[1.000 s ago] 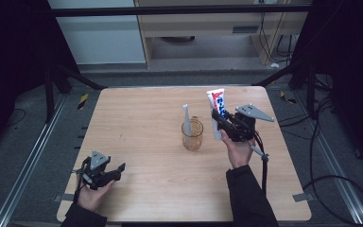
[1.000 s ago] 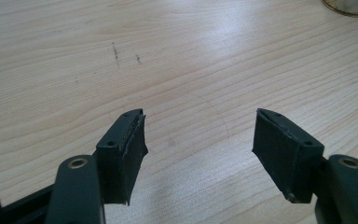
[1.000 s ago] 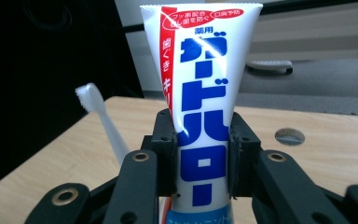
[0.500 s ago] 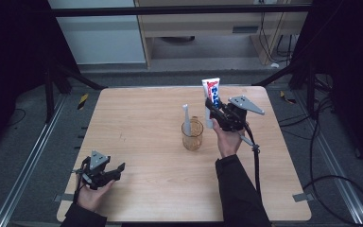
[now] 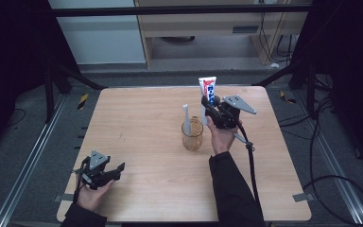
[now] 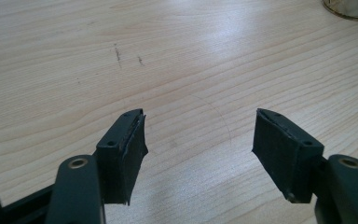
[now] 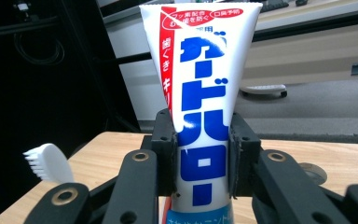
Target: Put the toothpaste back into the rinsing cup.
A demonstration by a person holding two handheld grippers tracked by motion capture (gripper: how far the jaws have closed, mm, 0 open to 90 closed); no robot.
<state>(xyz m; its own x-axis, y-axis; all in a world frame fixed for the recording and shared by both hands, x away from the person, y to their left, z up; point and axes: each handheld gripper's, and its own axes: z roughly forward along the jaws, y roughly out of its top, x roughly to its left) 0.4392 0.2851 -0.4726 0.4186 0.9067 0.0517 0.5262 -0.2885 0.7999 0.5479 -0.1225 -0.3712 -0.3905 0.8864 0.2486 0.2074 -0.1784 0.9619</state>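
Right gripper (image 5: 211, 105) sliding left across the upper middle of the frame, toothpaste tube (image 5: 208, 90) carried upright with it, now just right of the glass cup (image 5: 192, 136) and toothbrush (image 5: 186, 119), forearm angling inward

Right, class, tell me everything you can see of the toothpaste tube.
The toothpaste tube is white, soft-looking plastic with bold blue lettering and a red stripe with white characters down one side. It stands upright, its flat crimped end uppermost and its lower end hidden. The right claw is shut on its middle, holding it in the air beside the glass cup, apart from it.
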